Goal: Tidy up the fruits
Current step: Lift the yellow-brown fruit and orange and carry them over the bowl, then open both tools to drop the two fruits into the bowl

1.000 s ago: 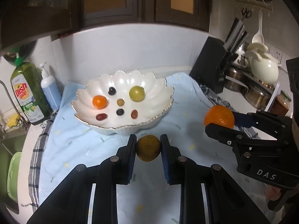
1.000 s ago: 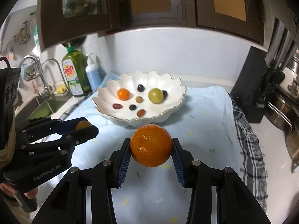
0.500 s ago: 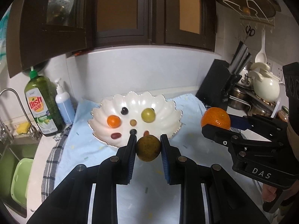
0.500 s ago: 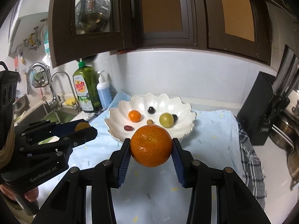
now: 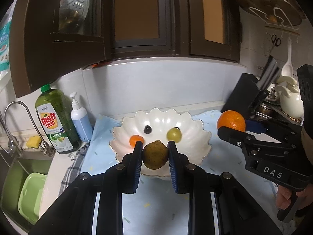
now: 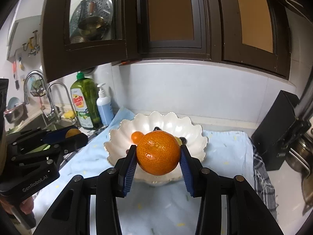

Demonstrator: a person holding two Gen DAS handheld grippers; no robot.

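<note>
My left gripper [image 5: 155, 155] is shut on a small yellow-brown fruit [image 5: 155, 155] and holds it in the air in front of the white scalloped bowl [image 5: 197, 143]. My right gripper [image 6: 158, 155] is shut on a large orange [image 6: 158, 152], also raised before the bowl [image 6: 195, 135]; the orange also shows in the left wrist view [image 5: 230, 121]. In the bowl lie a small orange fruit [image 5: 136, 139], a green grape [image 5: 174, 134] and a dark grape [image 5: 147, 129]. The held fruits hide the rest of the bowl.
The bowl stands on a light blue cloth [image 5: 101, 137] on the counter. A dish soap bottle [image 5: 53, 120], a pump bottle [image 5: 80, 118] and a sink [image 5: 23, 168] are at the left. A black knife block [image 5: 244, 96] and pots are at the right.
Both grippers have risen with their fruits and tilted upward. The bowl sits lower and smaller in both views, and more of the cabinets shows.
</note>
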